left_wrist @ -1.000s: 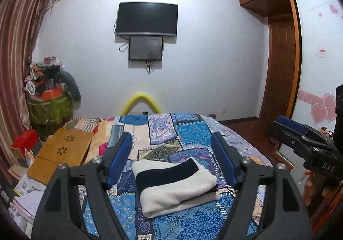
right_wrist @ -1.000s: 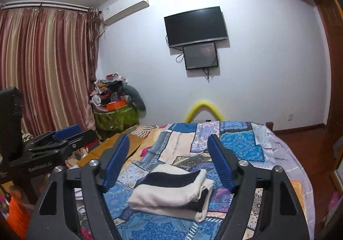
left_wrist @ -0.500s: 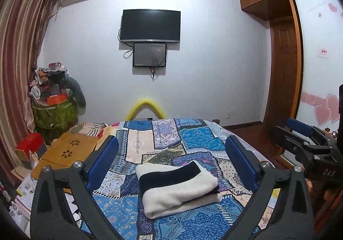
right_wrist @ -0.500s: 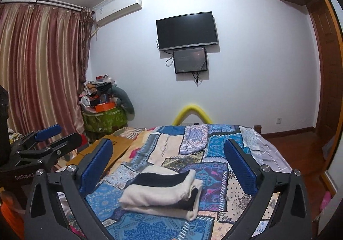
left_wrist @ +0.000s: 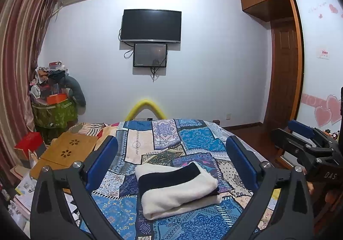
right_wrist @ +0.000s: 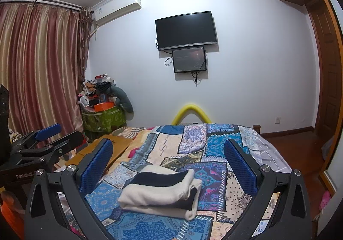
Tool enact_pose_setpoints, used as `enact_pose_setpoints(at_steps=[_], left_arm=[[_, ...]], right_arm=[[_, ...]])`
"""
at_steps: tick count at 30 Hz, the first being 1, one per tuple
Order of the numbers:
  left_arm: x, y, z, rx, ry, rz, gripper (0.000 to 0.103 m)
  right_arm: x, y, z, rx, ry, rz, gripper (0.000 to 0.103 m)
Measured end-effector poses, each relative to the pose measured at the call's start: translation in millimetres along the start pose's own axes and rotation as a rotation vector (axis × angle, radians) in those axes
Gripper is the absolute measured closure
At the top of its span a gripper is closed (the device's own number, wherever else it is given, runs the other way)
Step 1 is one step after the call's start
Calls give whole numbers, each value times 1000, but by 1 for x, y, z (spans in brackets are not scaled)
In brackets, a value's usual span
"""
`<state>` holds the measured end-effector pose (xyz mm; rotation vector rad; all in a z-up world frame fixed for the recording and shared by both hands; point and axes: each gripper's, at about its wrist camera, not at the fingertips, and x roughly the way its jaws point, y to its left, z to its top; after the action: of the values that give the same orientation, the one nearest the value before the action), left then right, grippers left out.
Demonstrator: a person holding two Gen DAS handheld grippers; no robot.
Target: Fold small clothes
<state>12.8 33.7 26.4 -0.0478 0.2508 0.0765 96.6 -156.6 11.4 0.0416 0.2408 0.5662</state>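
A folded cream garment with a wide black band lies on the blue patchwork bedspread. My left gripper hovers just in front of it, jaws spread wide, blue pads either side of the bundle and not touching it. My right gripper stands the same way, open, with the bundle lying beyond and between its fingers. Each gripper also shows at the edge of the other's view: the right gripper and the left gripper. Nothing is held.
A wooden lap table and a red box sit left of the bed, below a green basket heaped with clutter. A yellow foam arch stands at the bed's far end. A wardrobe and wood floor lie right.
Both grippers' jaws have spread from partly open around the bundle to fully wide. The folded garment has stayed where it lay, and neither hand has shifted.
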Motion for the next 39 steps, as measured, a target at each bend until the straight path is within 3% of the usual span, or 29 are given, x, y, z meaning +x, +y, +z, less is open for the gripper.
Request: enact_pose_setpoints(at_steps=[21, 39], left_arm=[[6, -2, 1, -8, 30, -67, 1], [7, -5, 0, -20, 34, -70, 1]], right_arm=[[-1, 0, -1, 3, 1, 0, 0], [-1, 0, -1, 5, 2, 1, 0]])
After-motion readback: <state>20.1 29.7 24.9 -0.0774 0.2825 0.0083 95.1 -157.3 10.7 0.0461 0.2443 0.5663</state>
